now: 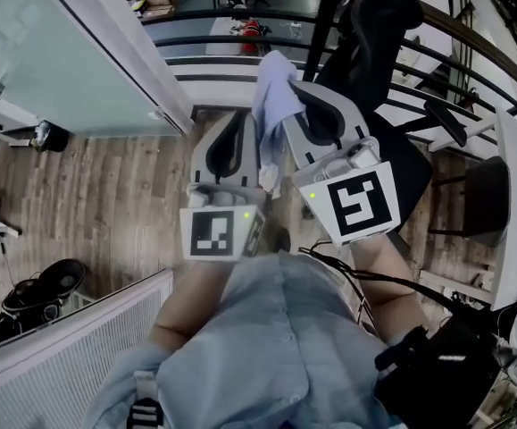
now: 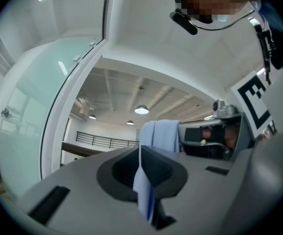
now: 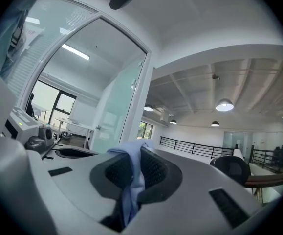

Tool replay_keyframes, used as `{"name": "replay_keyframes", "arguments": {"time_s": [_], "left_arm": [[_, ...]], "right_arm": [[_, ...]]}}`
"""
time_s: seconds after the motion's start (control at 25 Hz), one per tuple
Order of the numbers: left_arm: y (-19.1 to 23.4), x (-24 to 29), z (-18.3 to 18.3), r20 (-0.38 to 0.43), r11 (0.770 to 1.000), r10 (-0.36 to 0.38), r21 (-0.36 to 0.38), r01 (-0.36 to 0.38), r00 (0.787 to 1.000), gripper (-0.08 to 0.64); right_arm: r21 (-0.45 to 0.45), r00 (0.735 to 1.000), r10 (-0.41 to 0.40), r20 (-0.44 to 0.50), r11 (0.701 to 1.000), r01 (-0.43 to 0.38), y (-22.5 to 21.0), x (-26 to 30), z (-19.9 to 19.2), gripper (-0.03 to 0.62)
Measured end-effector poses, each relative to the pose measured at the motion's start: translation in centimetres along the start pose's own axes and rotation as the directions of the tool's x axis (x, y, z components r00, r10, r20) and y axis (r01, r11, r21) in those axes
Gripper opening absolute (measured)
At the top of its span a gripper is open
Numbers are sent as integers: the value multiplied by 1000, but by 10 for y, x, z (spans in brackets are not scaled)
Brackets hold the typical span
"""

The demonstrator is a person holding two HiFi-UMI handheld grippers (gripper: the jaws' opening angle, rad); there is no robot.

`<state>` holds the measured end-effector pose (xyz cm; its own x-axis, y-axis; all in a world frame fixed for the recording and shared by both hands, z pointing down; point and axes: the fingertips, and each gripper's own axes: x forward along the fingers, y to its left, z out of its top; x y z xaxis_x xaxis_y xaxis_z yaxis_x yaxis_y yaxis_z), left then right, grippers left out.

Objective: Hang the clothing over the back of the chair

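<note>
We hold the light blue clothing point(image 1: 274, 92) pinched in 2 places: the left gripper point(image 1: 245, 130) and the right gripper point(image 1: 303, 96), side by side, are each clamped on its fabric, with the black chair point(image 1: 376, 25) just beyond.

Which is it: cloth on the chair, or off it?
Off: left tool and right tool both clamp the cloth; none drapes the chair.

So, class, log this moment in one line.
left hand-held gripper: shut on garment | right hand-held gripper: shut on garment | chair: undraped
</note>
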<state>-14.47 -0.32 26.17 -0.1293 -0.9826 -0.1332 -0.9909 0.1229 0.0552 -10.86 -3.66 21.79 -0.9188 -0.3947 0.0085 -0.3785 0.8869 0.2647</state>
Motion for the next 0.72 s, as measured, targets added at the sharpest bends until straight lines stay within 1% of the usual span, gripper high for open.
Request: {"name": "replay_keyframes", "arguments": {"time_s": [0.16,0.28,0.4,0.56,0.64,0.72], "left_arm": [[25,44,-6,-14,998,-61,-21,61,998,18],[38,81,-7,-3,992,-123,-12,123,992,18],[46,109,-7,3,983,-180,-18,180,984,18],[45,146,-3,14,967,-252,-27,252,968,18],[43,161,4,23,960,-276,-33,277,961,18],[45,174,12,34,954,-296,-45,297,955,18]], "right_arm": [[1,998,-45,-31,999,45,-16,39,-3,28],[13,994,-105,-26,994,105,-38,64,-4,28],[1,986,-164,-13,986,164,-57,84,1,28],[-27,970,-244,-20,970,243,-88,101,11,28],[-35,959,-279,-49,960,277,-103,105,15,28],[-43,945,-311,-98,950,308,-117,112,21,28]]}}
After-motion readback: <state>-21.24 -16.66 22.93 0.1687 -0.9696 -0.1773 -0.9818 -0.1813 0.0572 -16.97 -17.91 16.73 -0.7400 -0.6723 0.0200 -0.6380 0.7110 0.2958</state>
